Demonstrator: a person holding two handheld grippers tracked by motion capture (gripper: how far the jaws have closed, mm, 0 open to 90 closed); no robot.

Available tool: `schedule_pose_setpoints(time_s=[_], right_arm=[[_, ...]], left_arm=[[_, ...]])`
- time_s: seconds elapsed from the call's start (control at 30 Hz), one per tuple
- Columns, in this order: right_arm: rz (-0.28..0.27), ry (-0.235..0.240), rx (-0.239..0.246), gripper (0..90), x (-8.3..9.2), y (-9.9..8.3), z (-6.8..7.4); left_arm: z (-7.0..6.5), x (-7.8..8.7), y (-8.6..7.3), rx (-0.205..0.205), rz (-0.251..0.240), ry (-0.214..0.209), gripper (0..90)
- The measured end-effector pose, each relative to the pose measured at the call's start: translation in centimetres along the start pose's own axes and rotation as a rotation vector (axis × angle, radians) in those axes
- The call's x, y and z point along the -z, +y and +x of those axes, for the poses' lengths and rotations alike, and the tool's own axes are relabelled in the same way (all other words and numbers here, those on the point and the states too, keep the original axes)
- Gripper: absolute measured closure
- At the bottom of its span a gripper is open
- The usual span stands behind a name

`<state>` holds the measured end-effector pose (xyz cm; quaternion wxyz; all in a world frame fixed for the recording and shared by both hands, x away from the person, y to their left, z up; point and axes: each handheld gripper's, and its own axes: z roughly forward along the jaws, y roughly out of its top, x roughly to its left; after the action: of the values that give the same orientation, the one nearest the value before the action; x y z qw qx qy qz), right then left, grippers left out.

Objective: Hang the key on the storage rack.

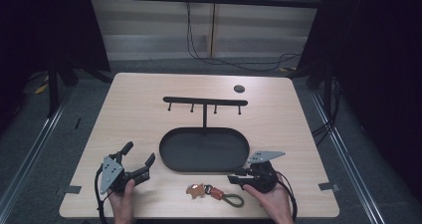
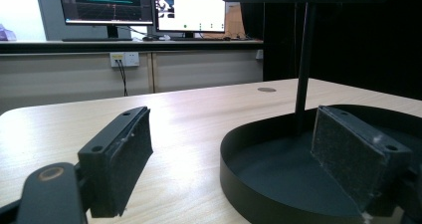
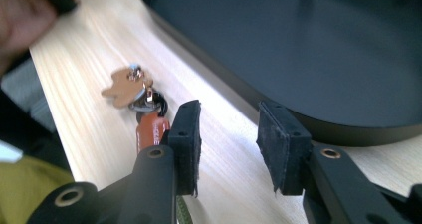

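Note:
A keychain lies near the table's front edge: a brown animal-shaped tag, an orange clip and an olive cord loop. Behind it stands a black oval tray with a T-shaped hook rack rising from its back rim. My right gripper rests just right of the keychain, by the tray's front right rim. In the right gripper view its jaws stand partly apart with only bare wood between them; the keychain lies just outside the left jaw. My left gripper sits left of the tray, wide open and holding nothing.
The tray is empty and its rack post rises close ahead of the left gripper. A small dark round disc sits at the table's back right. Black curtains flank the table, with cables on the floor behind.

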<state>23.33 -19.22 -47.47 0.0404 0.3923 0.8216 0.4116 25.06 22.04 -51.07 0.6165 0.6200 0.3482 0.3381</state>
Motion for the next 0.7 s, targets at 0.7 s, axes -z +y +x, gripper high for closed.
schedule_pose_setpoints(time_s=[0.7], right_arm=[[0.39, 0.051, 0.078, 63.7, 0.0, 2.8, 0.3]], left_arm=[[0.0, 0.0, 0.0, 0.0, 0.0, 0.0, 15.8]])
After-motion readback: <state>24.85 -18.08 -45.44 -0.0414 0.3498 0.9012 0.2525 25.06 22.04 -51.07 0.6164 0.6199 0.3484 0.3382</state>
